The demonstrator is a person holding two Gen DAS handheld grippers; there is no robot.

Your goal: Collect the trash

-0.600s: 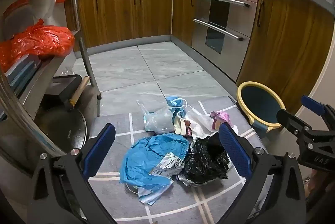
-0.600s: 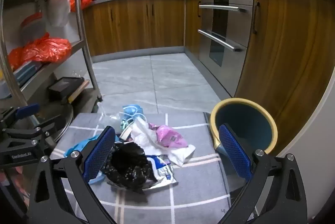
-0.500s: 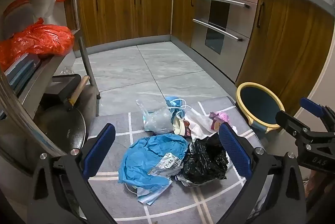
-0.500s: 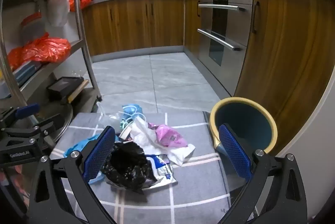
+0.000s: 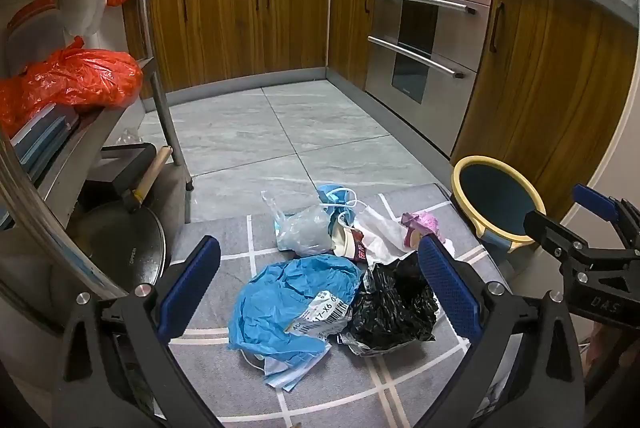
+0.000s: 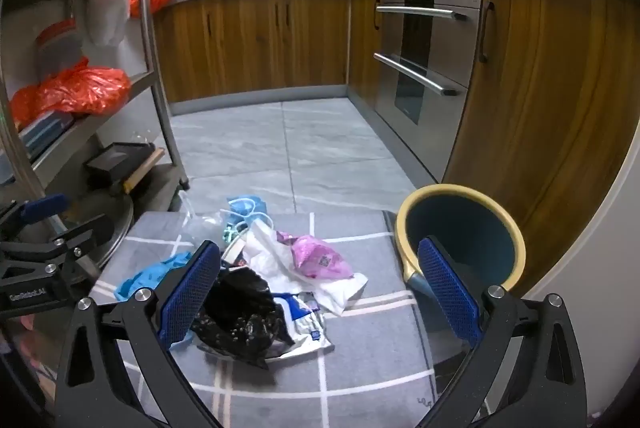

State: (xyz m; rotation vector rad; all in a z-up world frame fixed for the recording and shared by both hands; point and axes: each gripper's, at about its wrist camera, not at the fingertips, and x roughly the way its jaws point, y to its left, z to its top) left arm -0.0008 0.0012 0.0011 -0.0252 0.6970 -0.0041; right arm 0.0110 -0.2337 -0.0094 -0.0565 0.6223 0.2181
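On the gray mat, trash pile beyond both grippers' wide-spread, empty jaws, bin beside it

Bare mat left of trash pile — bin right.

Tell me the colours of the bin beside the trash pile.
The bin is dark teal with a pale yellow rim, clearest in the right wrist view.

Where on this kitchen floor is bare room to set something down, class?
The grey tiles between the wooden cabinets, oven and metal rack lie bare, as does the mat's near edge. The mat's middle is crowded: blue bag, black bag, pink wrapper. The bin blocks the right.
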